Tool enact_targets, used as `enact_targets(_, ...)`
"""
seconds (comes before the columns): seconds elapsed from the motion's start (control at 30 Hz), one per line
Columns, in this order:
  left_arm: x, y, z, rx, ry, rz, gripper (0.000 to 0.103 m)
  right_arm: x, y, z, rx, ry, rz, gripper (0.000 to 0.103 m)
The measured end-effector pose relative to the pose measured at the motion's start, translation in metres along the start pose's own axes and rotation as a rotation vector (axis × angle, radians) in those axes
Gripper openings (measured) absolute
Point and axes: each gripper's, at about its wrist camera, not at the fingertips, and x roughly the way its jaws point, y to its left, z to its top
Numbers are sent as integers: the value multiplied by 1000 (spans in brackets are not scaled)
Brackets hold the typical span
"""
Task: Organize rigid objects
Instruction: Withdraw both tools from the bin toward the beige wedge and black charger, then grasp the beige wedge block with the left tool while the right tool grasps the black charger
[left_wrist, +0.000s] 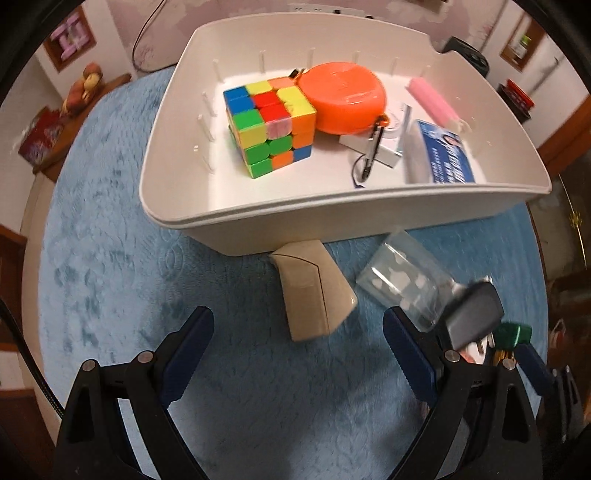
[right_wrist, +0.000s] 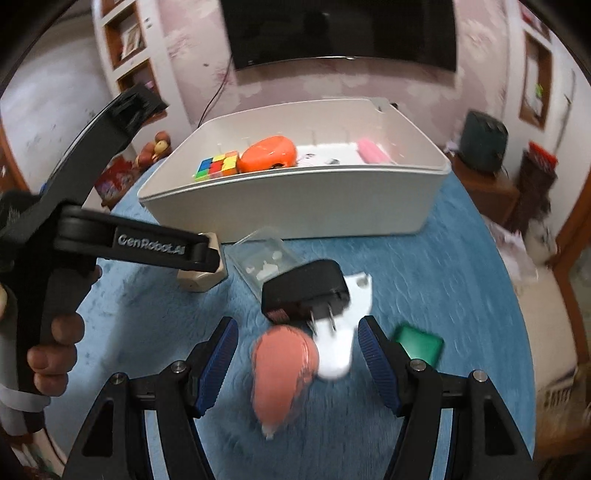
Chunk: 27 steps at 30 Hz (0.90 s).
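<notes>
My left gripper (left_wrist: 297, 325) points steeply down at the blue cloth, jaws open wide. A beige wedge-shaped block (left_wrist: 314, 291) lies just ahead of its fingertips, untouched. In the right wrist view one of the left gripper's fingers (right_wrist: 199, 254) hangs over that block (right_wrist: 201, 277). My right gripper (right_wrist: 297, 332) is open over a blurred salmon-pink egg-shaped thing (right_wrist: 284, 373), with gaps on both sides. A black plug charger (right_wrist: 306, 291) rests on a white flat piece (right_wrist: 343, 332). A clear plastic box (right_wrist: 264, 258) and a green box (right_wrist: 417, 343) lie nearby.
A white bin (left_wrist: 332, 218) stands at the far side of the round blue table. It holds a colour cube (left_wrist: 269, 125), an orange round case (left_wrist: 343, 96), a pink stick (left_wrist: 432, 99), a pen and a blue card. A hand (right_wrist: 51, 347) grips the left gripper's handle.
</notes>
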Motion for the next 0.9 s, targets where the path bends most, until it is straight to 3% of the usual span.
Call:
enact_targets(0.63, 36, 12, 5, -50, 67, 6, 94, 43, 18, 8, -173, -25, -119, 71)
enact_targets(0.9, 40, 11, 1, -31, 64, 8, 93, 47, 19, 12, -238, -36, -107, 75)
